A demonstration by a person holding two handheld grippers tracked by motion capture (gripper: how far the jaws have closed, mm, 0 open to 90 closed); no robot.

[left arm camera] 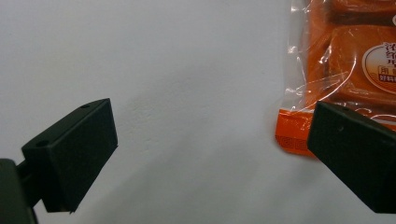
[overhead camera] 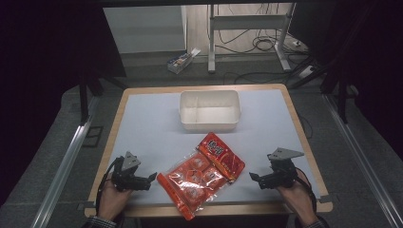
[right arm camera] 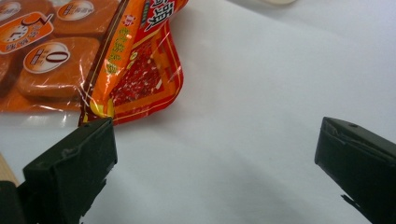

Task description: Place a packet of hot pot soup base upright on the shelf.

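A large orange snack bag (overhead camera: 190,183) with several inner packets lies near the table's front edge. A smaller red packet (overhead camera: 221,155) overlaps its upper right side. My left gripper (overhead camera: 151,178) rests just left of the orange bag (left arm camera: 343,60), open, jaws empty and wide apart. To the right of the packets my right gripper (overhead camera: 253,177) is open too, with nothing between its jaws. In the right gripper view the red packet (right arm camera: 144,70) and orange bag (right arm camera: 46,60) lie ahead to the left. An empty white tub (overhead camera: 209,110) stands behind the packets.
The table top (overhead camera: 152,128) is pale, with a wooden rim. On the floor beyond it lie a small box (overhead camera: 182,61), desk legs and cables. Dark curtains close in both sides.
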